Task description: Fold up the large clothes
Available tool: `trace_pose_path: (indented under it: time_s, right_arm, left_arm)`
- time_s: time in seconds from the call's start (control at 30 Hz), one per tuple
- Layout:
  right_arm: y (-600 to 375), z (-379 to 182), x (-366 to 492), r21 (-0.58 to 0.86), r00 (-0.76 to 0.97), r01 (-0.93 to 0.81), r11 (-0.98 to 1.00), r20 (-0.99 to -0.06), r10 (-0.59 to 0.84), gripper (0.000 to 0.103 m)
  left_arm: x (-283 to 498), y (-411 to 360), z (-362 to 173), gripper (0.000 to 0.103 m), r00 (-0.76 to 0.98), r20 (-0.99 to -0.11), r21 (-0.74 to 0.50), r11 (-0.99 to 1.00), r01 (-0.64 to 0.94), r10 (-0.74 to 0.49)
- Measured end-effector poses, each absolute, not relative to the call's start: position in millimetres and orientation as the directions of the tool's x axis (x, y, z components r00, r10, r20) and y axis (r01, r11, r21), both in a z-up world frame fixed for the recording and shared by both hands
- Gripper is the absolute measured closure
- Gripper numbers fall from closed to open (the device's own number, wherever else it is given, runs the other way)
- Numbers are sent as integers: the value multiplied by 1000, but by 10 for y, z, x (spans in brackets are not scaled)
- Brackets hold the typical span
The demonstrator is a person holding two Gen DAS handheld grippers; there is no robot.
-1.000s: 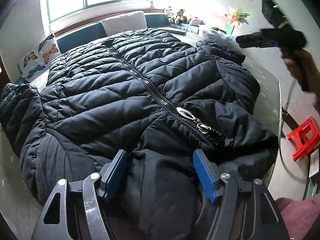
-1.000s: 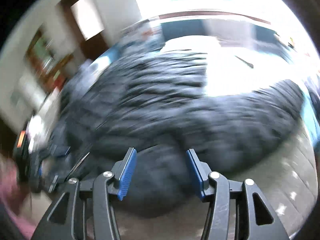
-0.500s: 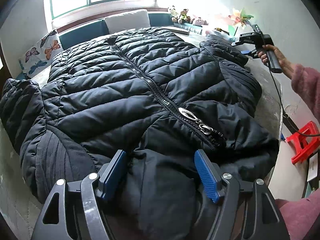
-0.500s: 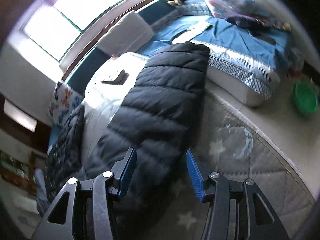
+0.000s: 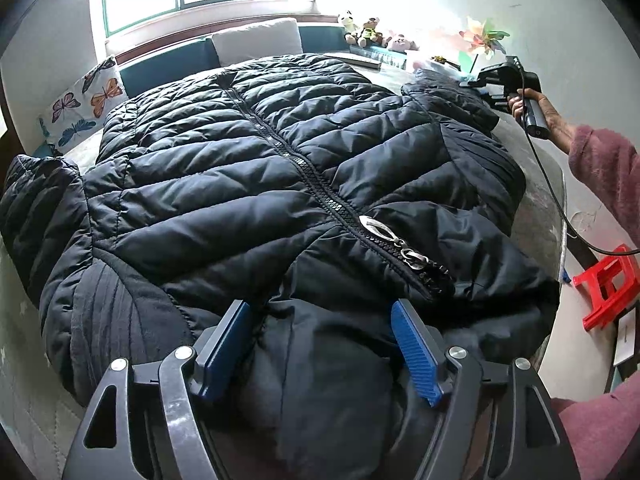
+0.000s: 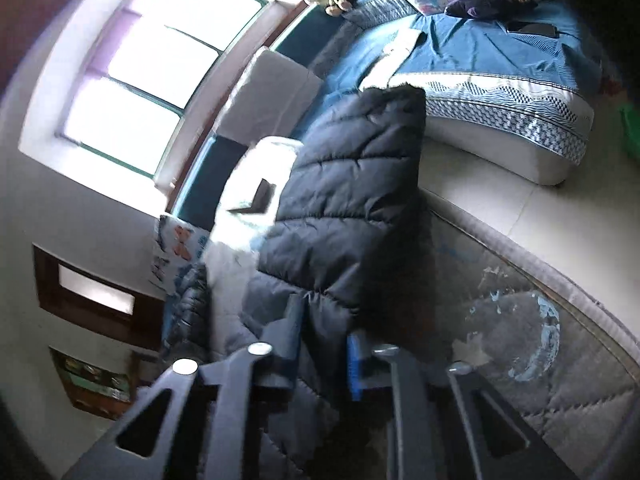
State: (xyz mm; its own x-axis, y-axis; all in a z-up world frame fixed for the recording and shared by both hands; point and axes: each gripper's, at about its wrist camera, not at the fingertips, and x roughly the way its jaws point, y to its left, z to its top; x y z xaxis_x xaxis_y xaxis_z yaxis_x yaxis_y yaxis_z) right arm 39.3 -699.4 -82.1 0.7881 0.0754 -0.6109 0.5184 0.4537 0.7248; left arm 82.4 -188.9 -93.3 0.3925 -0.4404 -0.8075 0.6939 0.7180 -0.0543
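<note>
A large black quilted puffer jacket (image 5: 248, 184) lies front up on a grey mattress (image 5: 540, 200), zipped, with a silver zipper pull (image 5: 404, 248) near the collar. My left gripper (image 5: 320, 344) is open, its blue pads either side of the bunched collar fabric. My right gripper (image 6: 324, 344) is shut on the jacket's right sleeve (image 6: 356, 208), which stretches away from it. The right gripper also shows in the left wrist view (image 5: 500, 80), at the far right sleeve end, held in a hand.
A white cushion (image 5: 256, 40) and a butterfly pillow (image 5: 80, 108) lie under the window. Soft toys (image 5: 368, 32) sit at the back. A red stool (image 5: 608, 284) stands on the floor right. A blue bed (image 6: 500, 64) lies beyond the mattress edge.
My right gripper has rolled sideways and closed its jaws on the sleeve. The left gripper has stayed open at the collar.
</note>
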Motion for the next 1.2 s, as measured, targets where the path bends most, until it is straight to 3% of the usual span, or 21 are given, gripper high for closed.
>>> trace_pose_path:
  time_s: [0.4, 0.67, 0.87, 1.0, 1.2]
  right_arm:
    - [-6202, 486, 594, 630, 863, 342, 698, -505, 33, 91]
    - [-4770, 1296, 759, 475, 881, 50, 879, -435, 185, 91]
    - [-3456, 1294, 902, 324, 785, -180, 929, -521, 334, 91]
    - [-2734, 827, 998, 259, 664, -272, 927, -647, 375, 91]
    - [-2158, 52, 1026, 171, 497, -329, 929, -805, 324, 91]
  left_arm:
    - [795, -1788, -867, 25, 406, -782, -99, 737, 669, -473]
    - [712, -1378, -687, 25, 392, -721, -240, 737, 632, -572]
    - [665, -916, -632, 25, 423, -677, -316, 757, 572, -603]
    - [645, -654, -616, 25, 449, -659, -342, 772, 536, -604]
    - [600, -443, -575, 25, 487, -640, -339, 787, 515, -594]
